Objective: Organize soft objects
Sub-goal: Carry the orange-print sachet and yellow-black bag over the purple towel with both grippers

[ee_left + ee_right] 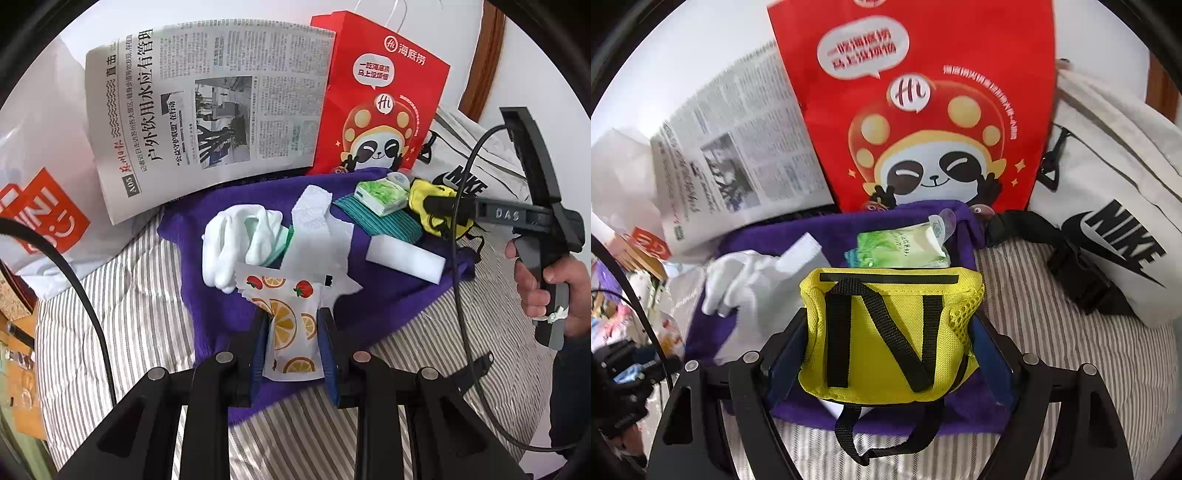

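Observation:
A purple towel (391, 299) lies on the striped bed. On it are white socks (236, 243), a white tissue sheet (317, 236), a white sponge block (404, 260), a green tissue pack (380, 194) and a teal cloth (384, 221). My left gripper (293, 332) is shut on a fruit-print wipes pack (291, 332) at the towel's near edge. My right gripper (886, 328) is shut on a yellow pouch (890, 332) with black straps; it also shows in the left wrist view (428, 205) at the towel's far right, with the green tissue pack (905, 247) just beyond.
A red paper bag (380, 96) with a panda print and a newspaper (207, 107) stand behind the towel. A white Nike bag (1115, 206) lies at the right. A white plastic bag (37, 177) lies at the left. The striped sheet (122, 314) surrounds the towel.

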Motion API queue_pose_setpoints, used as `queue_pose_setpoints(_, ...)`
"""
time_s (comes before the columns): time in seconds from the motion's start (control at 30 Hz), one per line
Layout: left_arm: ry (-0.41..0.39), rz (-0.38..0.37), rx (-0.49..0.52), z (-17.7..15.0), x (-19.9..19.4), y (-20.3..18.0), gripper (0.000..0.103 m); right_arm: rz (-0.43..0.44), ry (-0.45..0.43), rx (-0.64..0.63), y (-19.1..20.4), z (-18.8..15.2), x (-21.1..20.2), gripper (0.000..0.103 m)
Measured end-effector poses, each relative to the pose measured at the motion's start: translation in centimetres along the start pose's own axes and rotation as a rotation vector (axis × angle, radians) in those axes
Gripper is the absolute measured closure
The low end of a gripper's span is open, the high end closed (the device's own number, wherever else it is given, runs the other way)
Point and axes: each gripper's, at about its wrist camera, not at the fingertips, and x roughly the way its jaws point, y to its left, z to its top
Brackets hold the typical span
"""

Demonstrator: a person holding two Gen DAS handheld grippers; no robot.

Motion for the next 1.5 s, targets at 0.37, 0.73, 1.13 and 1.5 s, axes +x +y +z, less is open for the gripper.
queue_pose_setpoints(0.37, 0.021, 0.007, -0.002, 1.3, 2.3, 1.2, 0.078, -0.013, 0.086, -0.026, 0.1, 0.0, 4.2, 0.02)
queue_pose_setpoints(0.73, 0.056, 0.001, -0.016, 1.6, 4.7, 2.2, 0.078, 0.011, 0.098, 0.005, -0.9, 0.0, 5.2, 0.019)
queue_pose_setpoints(1.13, 0.131, 0.038, -0.007, 1.1, 8.5, 2.0, 0.077, 0.033, 0.092, 0.007, -1.4, -0.1, 5.1, 0.017)
queue_pose_setpoints(1.5, 0.145, 0.028, 0.035, 0.8, 8.4, 1.1, 0.052, 0.064, 0.107, 0.024, -2.2, 0.1, 5.5, 0.011)
